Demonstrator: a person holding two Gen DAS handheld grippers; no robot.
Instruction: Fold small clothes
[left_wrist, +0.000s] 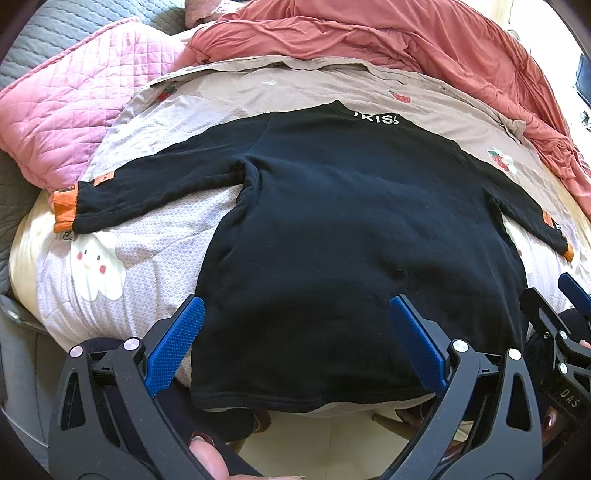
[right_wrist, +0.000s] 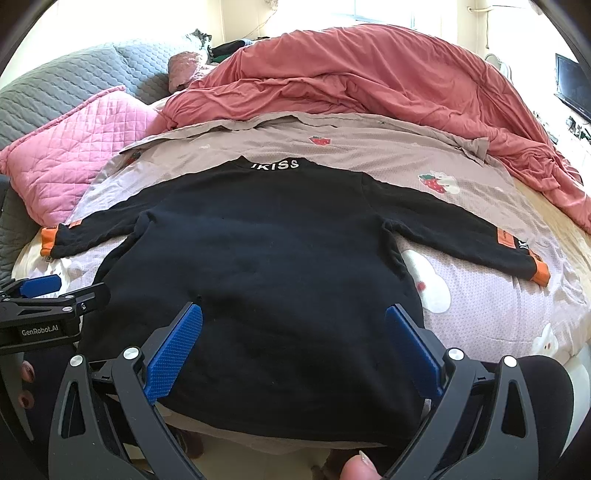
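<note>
both claws (left_wrist: 295, 343) (right_wrist: 293, 347) spread, black top (left_wrist: 332, 229) flat, collar pointing away

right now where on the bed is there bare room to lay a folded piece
Free patches: the printed sheet between the black sweatshirt collar and the coral duvet, and the stretch below the right sleeve. Crowded: the pink quilted pillow at the left cuff, and both open tools over the near hem.

Black sweater (right_wrist: 258, 258) with orange cuffs (right_wrist: 540, 274), strawberry-print beige sheet (right_wrist: 369, 147), pink quilted pillow (right_wrist: 81, 147), coral duvet (right_wrist: 369, 74)
</note>
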